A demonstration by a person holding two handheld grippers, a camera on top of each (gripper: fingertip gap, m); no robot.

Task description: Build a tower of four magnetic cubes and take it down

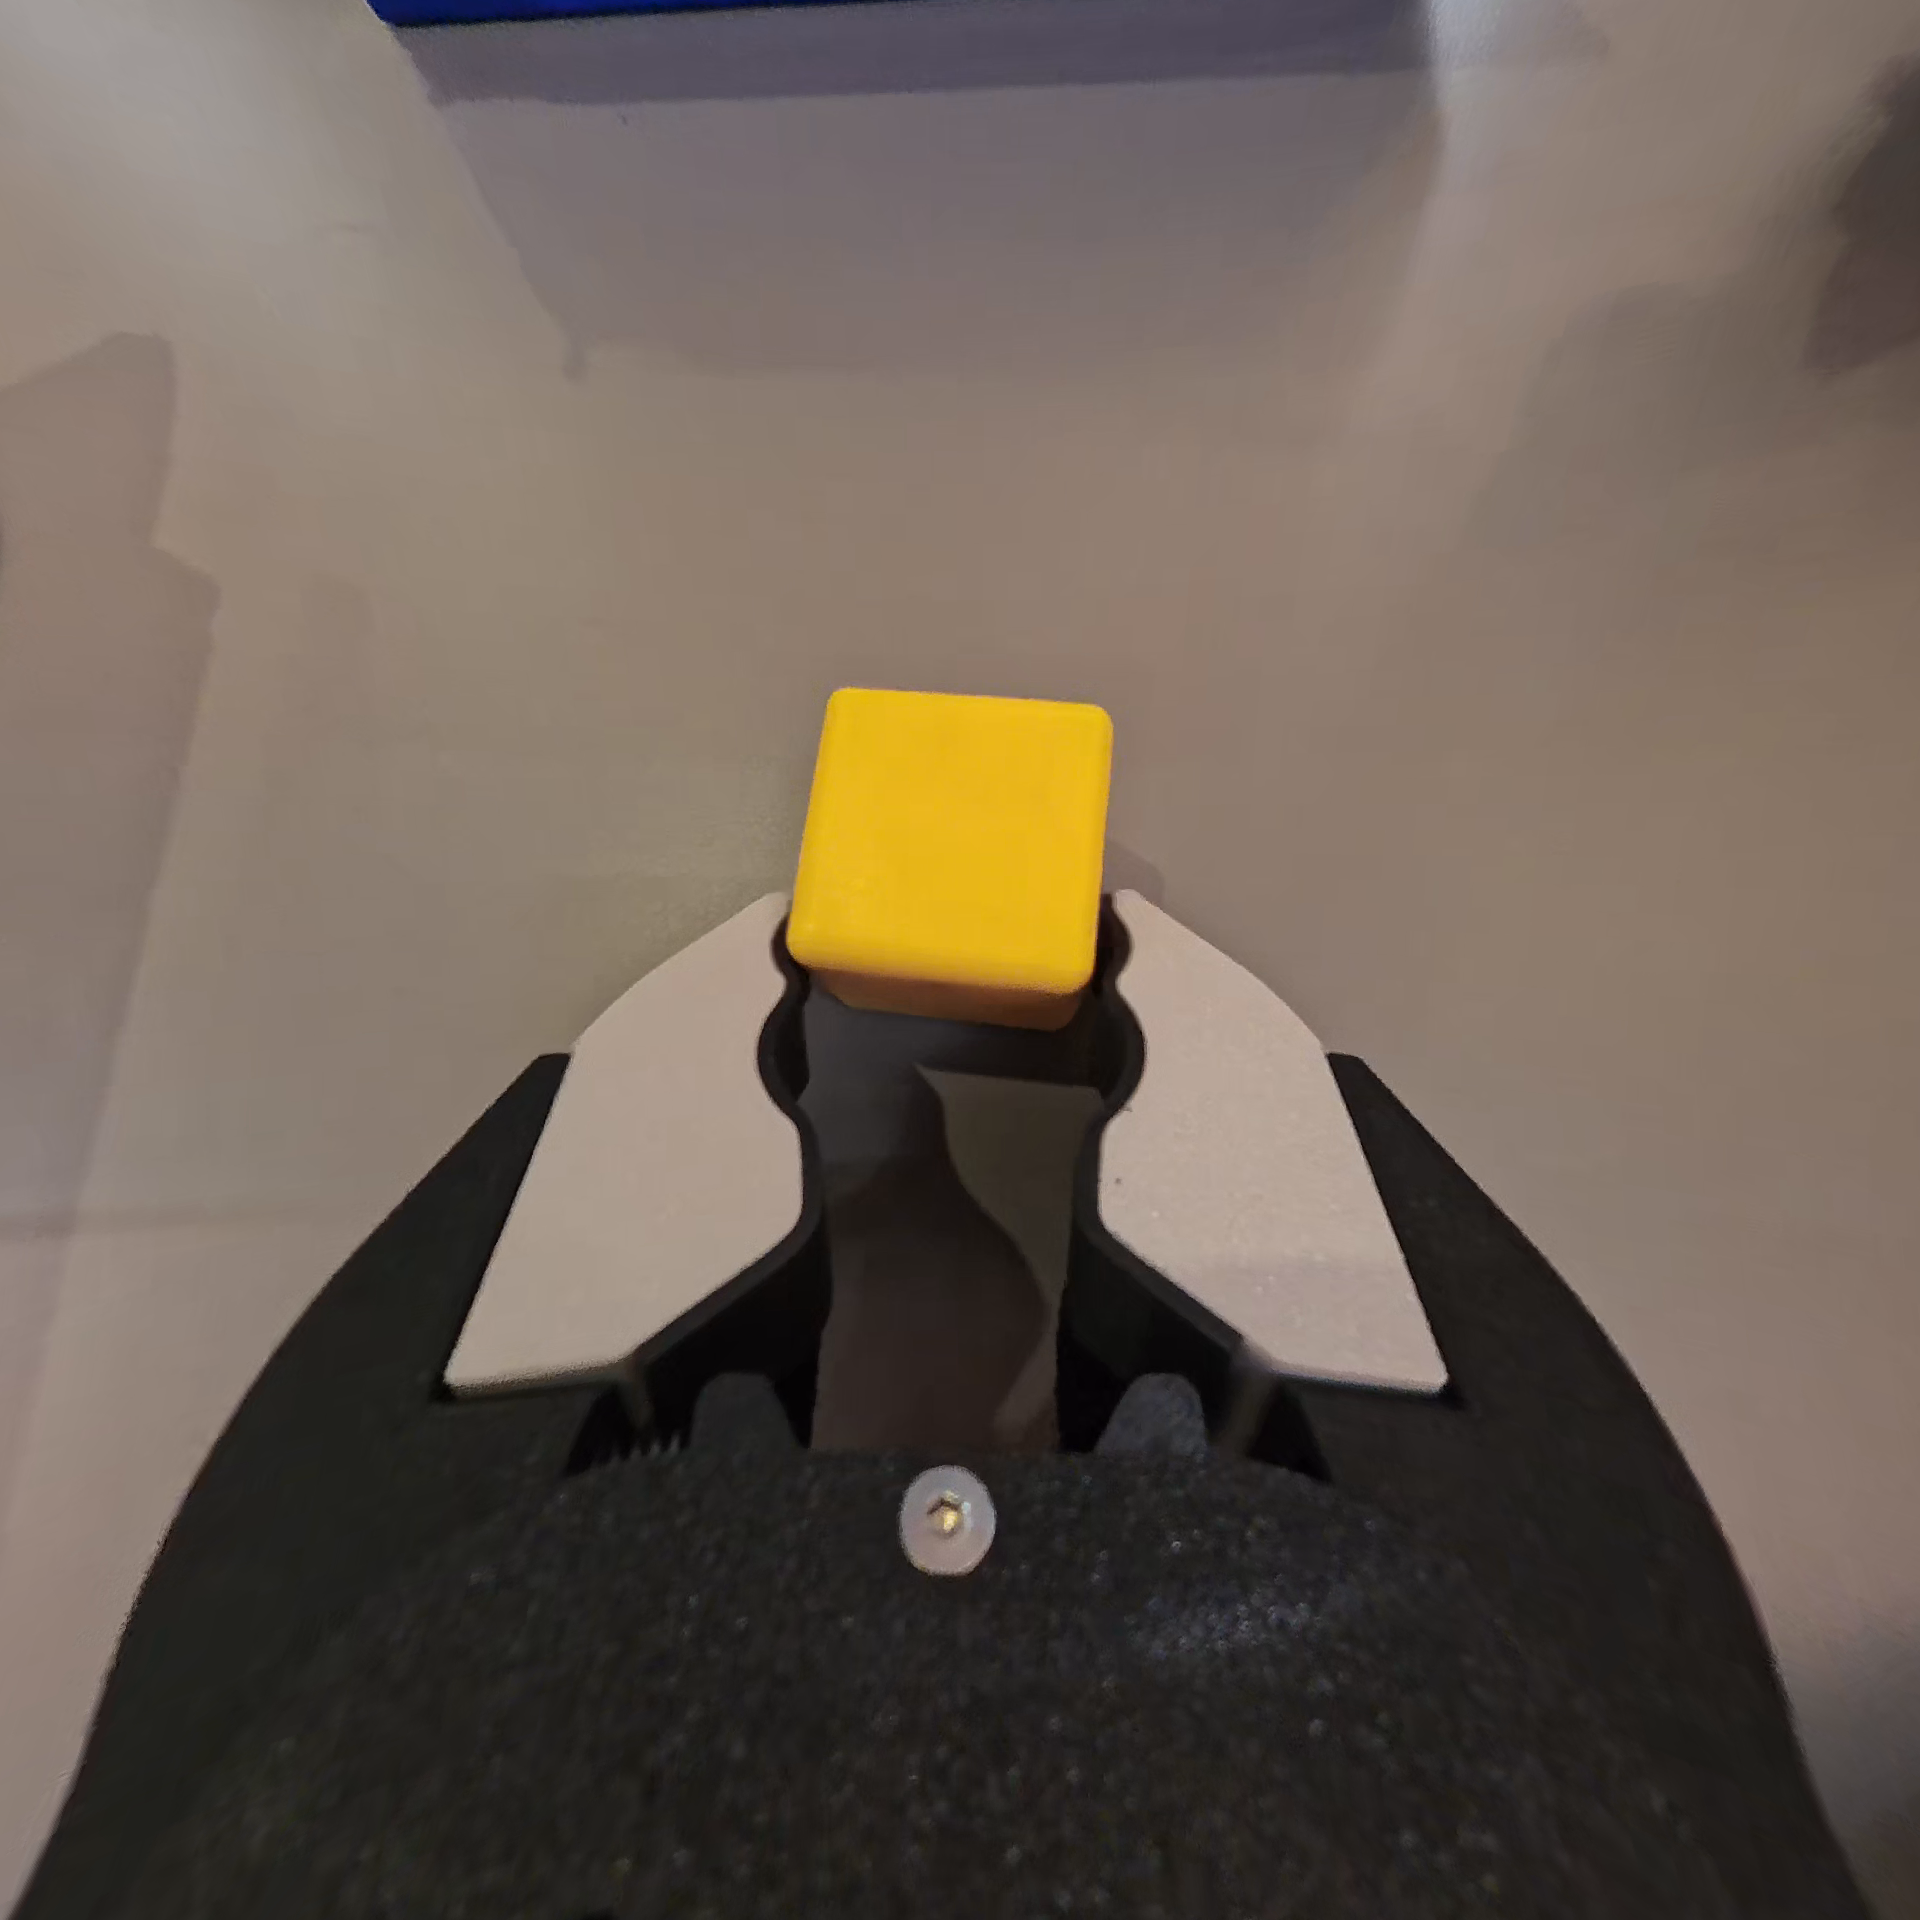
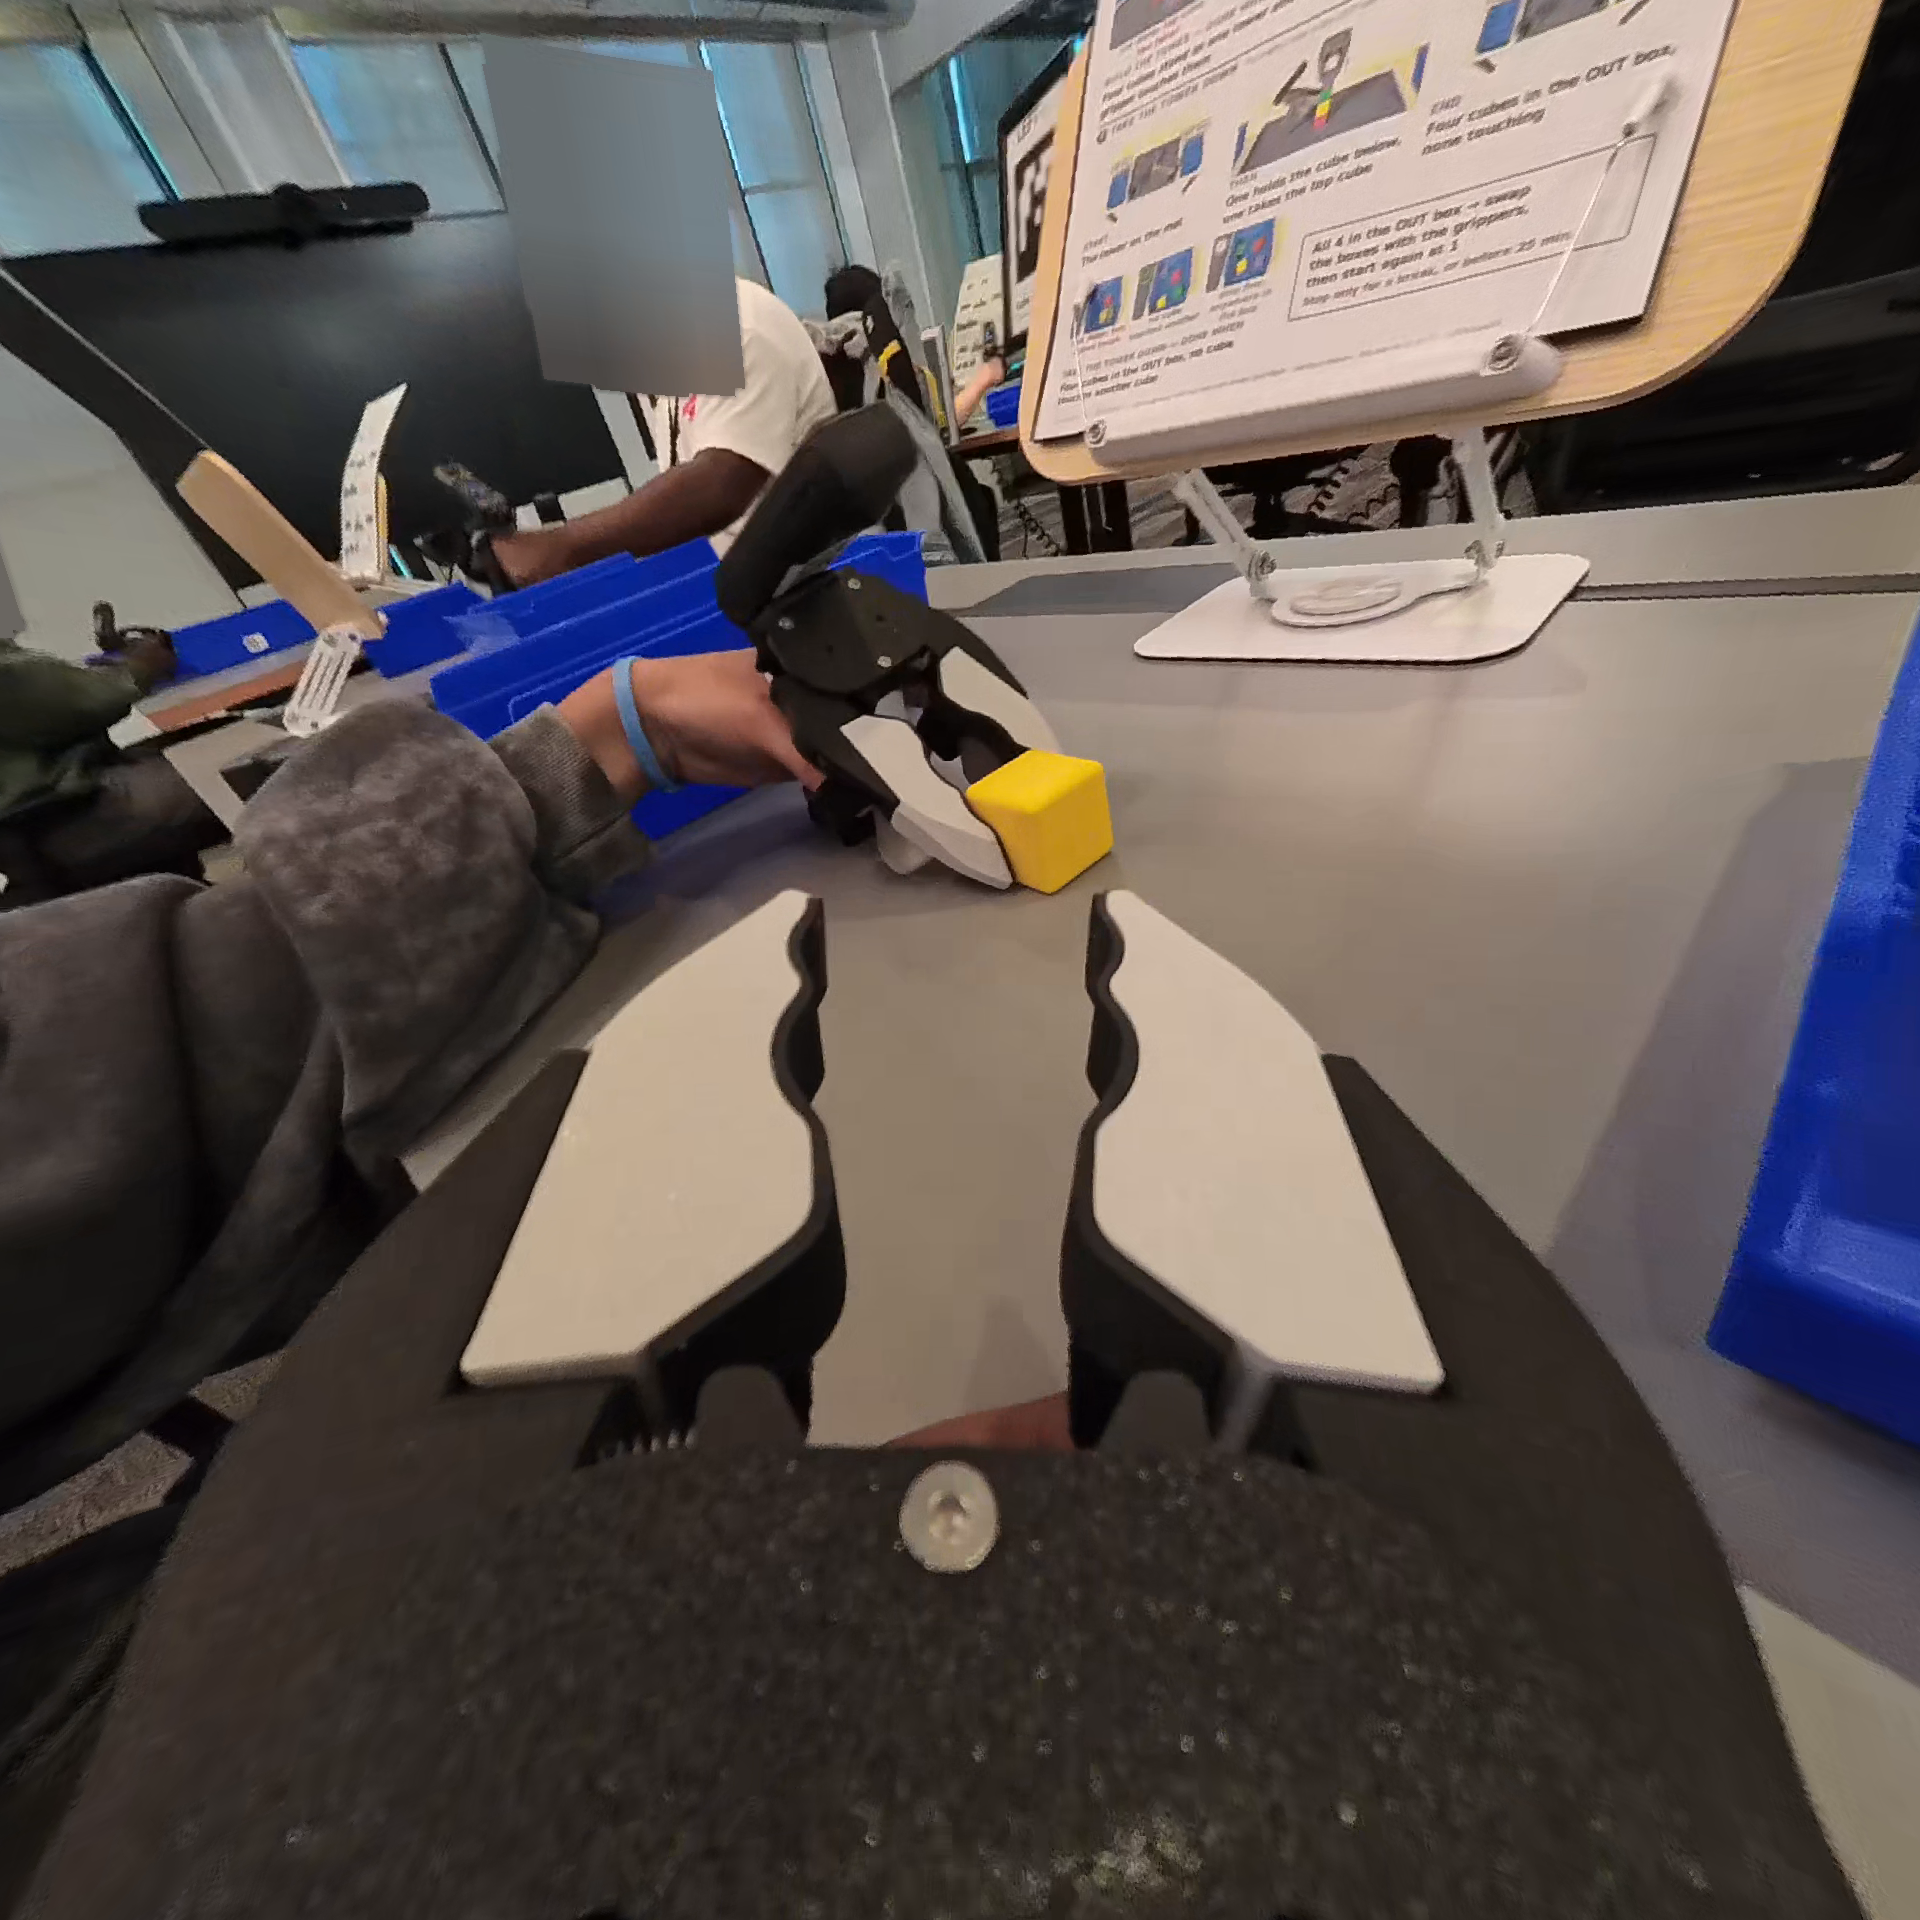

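The yellow cube is being pinched at the fingertips of the left gripper, low over the grey table just beyond the right gripper, which is being held parted and empty, left of a blue bin

The left gripper clamps a yellow cube on the grey table; the right gripper gapes.

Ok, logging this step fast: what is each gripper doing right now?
Left gripper: shut on the yellow cube, low over the grey table.
Right gripper: open, holding nothing.
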